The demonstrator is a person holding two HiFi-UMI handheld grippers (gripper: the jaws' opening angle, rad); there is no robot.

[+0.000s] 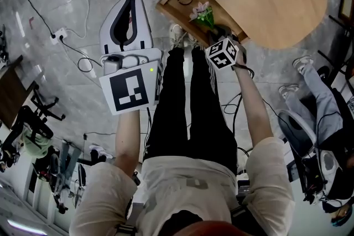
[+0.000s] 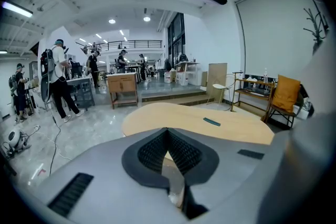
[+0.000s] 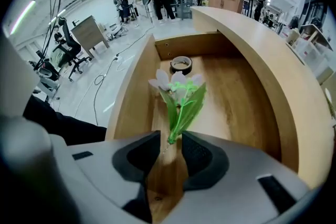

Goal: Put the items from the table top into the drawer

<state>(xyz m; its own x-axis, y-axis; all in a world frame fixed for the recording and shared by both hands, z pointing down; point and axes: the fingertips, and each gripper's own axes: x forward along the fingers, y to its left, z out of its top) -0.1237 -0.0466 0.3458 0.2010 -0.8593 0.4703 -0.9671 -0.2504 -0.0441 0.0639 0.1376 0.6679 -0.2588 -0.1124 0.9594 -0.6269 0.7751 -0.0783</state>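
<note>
The right gripper [image 3: 170,140] points steeply down into the open drawer [image 3: 241,102]. Its jaws stand narrowly apart, with the stem of the artificial flower [image 3: 181,93] loose between them, so the step in hand looks like the release. Beyond the flower, 1 dark tape roll [image 3: 181,64] lies at the drawer's back. The left gripper [image 2: 168,134] is closed and empty, facing the table top [image 2: 173,113], where 1 small dark item [image 2: 212,121] lies. Next, I judge, the right gripper must lift clear without snagging leaves, then fetch that item.
</note>
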